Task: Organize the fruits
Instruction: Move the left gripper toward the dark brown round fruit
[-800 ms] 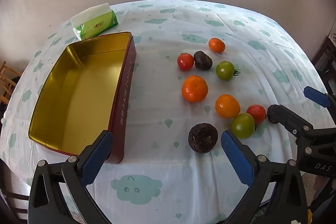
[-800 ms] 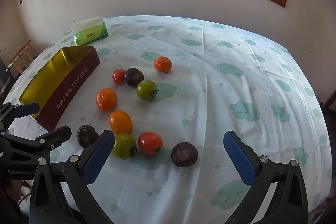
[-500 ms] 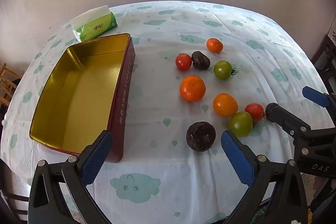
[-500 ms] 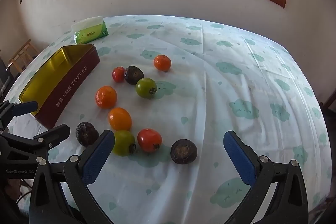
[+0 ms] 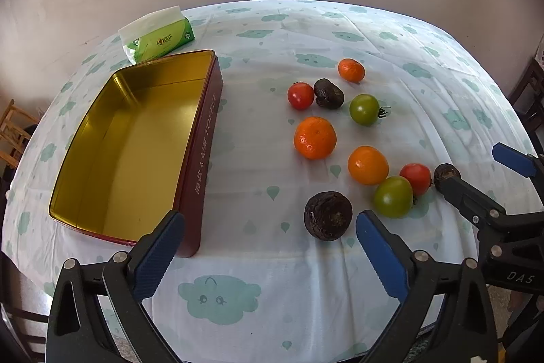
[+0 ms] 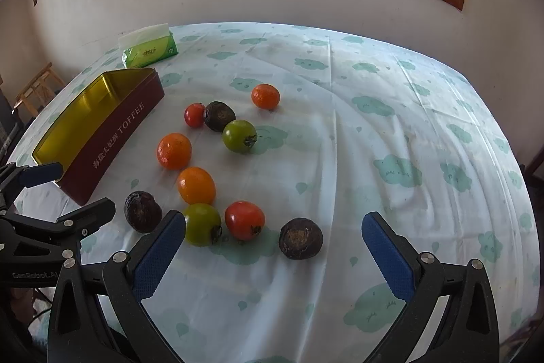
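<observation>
Gold inside and red outside, the tin (image 5: 136, 138) stands empty at the left of the table (image 5: 272, 274), and all fruits lie loose to its right. Both the left gripper (image 5: 268, 247) and the right gripper (image 6: 273, 247) hang wide open and hold nothing. I judge the first pick is starting: lower the left jaws around the near dark fruit (image 5: 328, 215), centred, and close softly, because round fruit rolls. From the left view, the far dark fruit (image 6: 301, 238) is half hidden behind the right gripper. What kind the dark fruits are, I cannot tell.
</observation>
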Demonstrator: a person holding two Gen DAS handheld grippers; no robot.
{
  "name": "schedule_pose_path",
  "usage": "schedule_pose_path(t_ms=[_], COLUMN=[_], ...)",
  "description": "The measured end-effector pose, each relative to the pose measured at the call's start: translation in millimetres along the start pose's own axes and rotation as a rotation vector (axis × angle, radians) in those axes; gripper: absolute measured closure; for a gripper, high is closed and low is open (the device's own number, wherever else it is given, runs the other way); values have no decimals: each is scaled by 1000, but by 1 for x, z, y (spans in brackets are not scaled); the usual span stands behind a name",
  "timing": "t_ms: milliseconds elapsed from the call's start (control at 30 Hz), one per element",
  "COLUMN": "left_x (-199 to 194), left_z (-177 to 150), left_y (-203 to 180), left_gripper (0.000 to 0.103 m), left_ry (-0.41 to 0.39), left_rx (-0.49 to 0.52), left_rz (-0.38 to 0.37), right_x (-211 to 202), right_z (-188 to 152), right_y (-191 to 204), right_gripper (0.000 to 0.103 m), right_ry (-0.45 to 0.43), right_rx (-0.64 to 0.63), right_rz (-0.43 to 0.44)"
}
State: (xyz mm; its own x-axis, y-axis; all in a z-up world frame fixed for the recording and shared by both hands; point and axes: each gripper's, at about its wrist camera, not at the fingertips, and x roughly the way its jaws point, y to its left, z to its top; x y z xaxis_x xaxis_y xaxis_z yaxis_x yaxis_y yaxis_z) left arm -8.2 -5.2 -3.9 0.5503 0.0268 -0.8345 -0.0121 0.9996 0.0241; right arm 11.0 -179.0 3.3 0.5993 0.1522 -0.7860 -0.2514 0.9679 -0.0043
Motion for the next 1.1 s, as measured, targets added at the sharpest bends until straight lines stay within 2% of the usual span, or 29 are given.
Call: schedule_pose_path(t_ms=[733,1100], left_x=[3,8], left_z=[0,-2], left_y=[3,-2], left_gripper=[5,5], left_ry=[-32,-3], left_rx=[-17,-15], left_rz=[19,10], right_x=[8,11], right_z=[-3,-5], right_y=[-4,-4], right_gripper=[0,0], right_ry=[17,21], right_rx=[10,10], right_rz=[8,9])
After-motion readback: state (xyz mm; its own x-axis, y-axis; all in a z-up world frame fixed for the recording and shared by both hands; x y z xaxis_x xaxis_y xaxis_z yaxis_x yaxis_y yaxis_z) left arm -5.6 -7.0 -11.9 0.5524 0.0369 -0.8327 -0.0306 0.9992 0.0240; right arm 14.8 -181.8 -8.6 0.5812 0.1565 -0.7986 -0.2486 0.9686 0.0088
